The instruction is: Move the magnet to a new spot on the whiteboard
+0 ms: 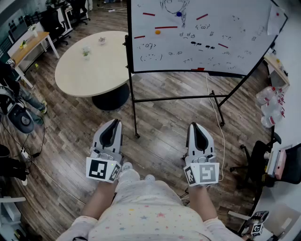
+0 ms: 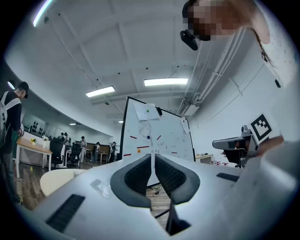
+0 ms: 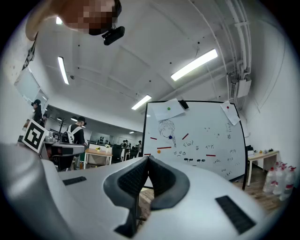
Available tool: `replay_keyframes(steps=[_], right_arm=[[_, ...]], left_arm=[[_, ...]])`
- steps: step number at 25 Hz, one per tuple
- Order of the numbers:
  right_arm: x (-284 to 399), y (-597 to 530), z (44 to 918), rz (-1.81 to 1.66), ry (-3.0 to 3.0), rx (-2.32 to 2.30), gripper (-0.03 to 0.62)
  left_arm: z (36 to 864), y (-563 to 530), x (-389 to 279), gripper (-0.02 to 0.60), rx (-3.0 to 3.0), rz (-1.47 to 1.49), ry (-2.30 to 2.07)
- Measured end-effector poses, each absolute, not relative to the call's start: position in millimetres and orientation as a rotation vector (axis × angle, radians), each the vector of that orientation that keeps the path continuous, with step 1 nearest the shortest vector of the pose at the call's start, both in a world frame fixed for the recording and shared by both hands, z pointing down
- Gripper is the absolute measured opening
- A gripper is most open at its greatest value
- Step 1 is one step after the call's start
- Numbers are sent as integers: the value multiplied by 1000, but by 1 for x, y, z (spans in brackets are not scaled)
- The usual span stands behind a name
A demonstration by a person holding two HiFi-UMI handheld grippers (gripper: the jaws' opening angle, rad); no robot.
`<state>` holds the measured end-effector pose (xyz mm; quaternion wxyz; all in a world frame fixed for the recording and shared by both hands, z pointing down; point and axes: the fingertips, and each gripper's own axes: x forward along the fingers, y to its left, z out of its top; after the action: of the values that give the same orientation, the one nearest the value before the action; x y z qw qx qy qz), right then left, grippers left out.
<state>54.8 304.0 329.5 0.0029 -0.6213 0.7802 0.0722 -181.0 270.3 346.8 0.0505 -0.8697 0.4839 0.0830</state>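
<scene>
Standing well back from the whiteboard (image 1: pixel 244 28), the person holds both claws low in the frame of the head view, over the wood floor (image 1: pixel 160 117), and neither touches anything.

The left gripper (image 1: pixel 113 122) sits at lower left of that view, its marker cube (image 1: pixel 102 169) nearest the body. In the left gripper view its dark ribbed pads (image 2: pixel 136 178) are drawn all but together, with only a thin sliver of light between them, and the left gripper (image 2: pixel 152 157) holds nothing. The right gripper (image 1: pixel 195 125) sits at lower right and points the same way. In the right gripper view, the right gripper (image 3: pixel 147 158) has its pads (image 3: pixel 131 180) meeting at the tips, also empty.

The whiteboard fills the upper right of the head view, on a black wheeled stand. A round orange magnet (image 1: pixel 158 32) sits on its upper left part, just below a long red strip (image 1: pixel 166 27). A round blue magnet (image 1: pixel 178 14) is higher up, on a sketched figure. Shorter red strips are scattered across the board among small doodles.

From the left gripper view the whiteboard (image 2: pixel 164 131) rises just above the pad tips, with the orange magnet (image 2: pixel 138 150) at its lower left. From the right gripper view the whiteboard (image 3: pixel 211 136) fills centre right, and the orange magnet (image 3: pixel 158 151) shows just above the tips.

A round pale table (image 1: pixel 94 61) stands left of the board.
</scene>
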Motion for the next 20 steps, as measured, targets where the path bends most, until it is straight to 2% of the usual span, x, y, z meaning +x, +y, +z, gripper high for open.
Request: replay_keyframes(steps=[17, 20], right_arm=[[85, 320, 324, 201, 2366, -1927, 2], [90, 318, 323, 190, 2347, -1935, 35]], left_arm=[[338, 289, -160, 32, -2626, 229, 1463], [339, 289, -158, 35, -2624, 203, 1475]])
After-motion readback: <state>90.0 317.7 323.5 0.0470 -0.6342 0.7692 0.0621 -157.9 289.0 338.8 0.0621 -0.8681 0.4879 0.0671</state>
